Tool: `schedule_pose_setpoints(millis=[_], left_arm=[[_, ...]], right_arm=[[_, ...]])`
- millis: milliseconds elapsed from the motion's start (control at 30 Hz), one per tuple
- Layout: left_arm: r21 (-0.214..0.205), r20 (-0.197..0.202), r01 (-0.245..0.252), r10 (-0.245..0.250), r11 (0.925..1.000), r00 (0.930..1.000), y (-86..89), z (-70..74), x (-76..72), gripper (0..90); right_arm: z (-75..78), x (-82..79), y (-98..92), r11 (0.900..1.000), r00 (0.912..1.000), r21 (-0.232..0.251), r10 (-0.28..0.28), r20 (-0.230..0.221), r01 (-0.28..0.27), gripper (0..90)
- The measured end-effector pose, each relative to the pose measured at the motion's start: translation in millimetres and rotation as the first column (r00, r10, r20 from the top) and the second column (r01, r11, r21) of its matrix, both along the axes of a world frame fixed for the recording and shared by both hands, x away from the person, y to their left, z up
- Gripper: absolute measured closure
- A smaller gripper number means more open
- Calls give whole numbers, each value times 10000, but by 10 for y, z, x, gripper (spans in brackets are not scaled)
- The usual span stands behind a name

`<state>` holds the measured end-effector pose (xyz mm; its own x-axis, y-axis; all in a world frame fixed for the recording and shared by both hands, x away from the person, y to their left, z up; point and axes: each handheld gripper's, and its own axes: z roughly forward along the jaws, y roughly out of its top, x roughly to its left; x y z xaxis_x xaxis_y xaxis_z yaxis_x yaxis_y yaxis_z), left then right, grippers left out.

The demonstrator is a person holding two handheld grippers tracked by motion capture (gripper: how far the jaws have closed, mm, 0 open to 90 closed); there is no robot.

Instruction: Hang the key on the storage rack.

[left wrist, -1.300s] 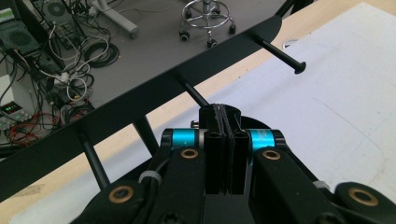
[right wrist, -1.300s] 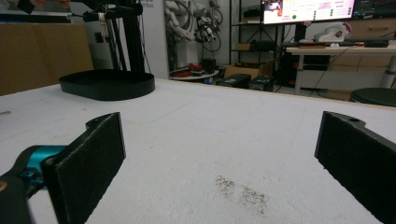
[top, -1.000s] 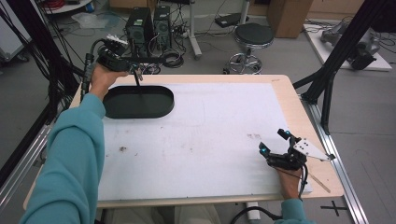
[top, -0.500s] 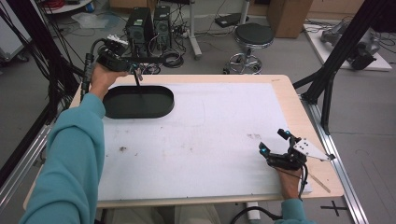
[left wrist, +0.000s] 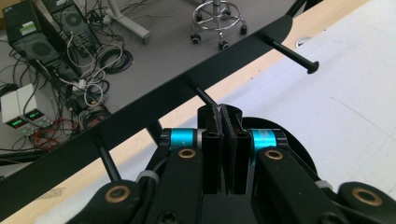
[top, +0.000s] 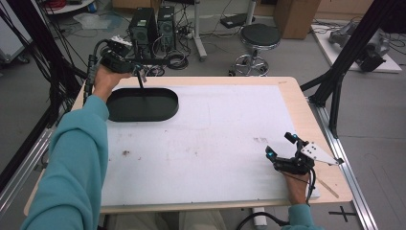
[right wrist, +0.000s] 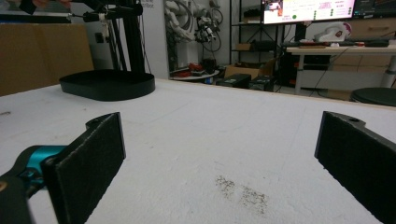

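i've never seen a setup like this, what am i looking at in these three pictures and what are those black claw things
A person sits at a table covered by a white sheet, holding a handheld gripper in each hand. One picture comes from a camera above; the other two come from cameras riding on the grippers, looking along their black jaws. The left gripper is raised at the far left corner, shut on a black rack, a thin bar with pegs, above a black oval tray. The right gripper rests near the right edge, jaws wide open and holding nothing.
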<state>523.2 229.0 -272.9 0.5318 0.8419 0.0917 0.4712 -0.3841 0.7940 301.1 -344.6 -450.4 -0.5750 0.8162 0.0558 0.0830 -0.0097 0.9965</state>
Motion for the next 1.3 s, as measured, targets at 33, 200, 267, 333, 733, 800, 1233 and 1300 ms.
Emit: schedule_pose_setpoints(millis=[33, 200, 267, 333, 733, 800, 1233, 1300], left_arm=[[27, 112, -124, 123, 9999, 9999, 13, 8, -2, 890], [102, 563, -338, 332, 9994, 9979, 76, 47, -20, 837], [216, 722, -381, 365, 9990, 9967, 88, 55, -29, 799], [253, 904, -444, 419, 9987, 9950, 95, 64, -39, 723], [-739, 1322, -695, 789, 9948, 9881, 265, 84, -304, 17], [-938, 1818, -378, 544, 9949, 9818, 307, 119, -427, 16], [-1903, 3490, 1511, -770, 9700, 9339, 526, -128, -1344, 17], [-1939, 3619, 1658, -866, 9669, 9282, 540, -233, -1480, 17]], right_arm=[[0, 0, -1, 10000, 10000, -13, -7, -1, 7, 9], [0, -1, 1, 10000, 10000, -4, -1, -26, 1, 9], [0, 2, -1, 10000, 10000, -14, -11, 8, 11, 9], [0, -6, 5, 10000, 10000, 19, -8, -76, 8, 9], [0, -2, 2, 10000, 10000, -22, 12, -59, -12, 9], [0, 3, -1, 10000, 10000, -19, -4, -10, 4, 9], [0, -3, 10, 10000, 10000, -31, 54, -15, -54, 8], [0, -2, 9, 10000, 10000, -73, 33, -2, -33, 8]])
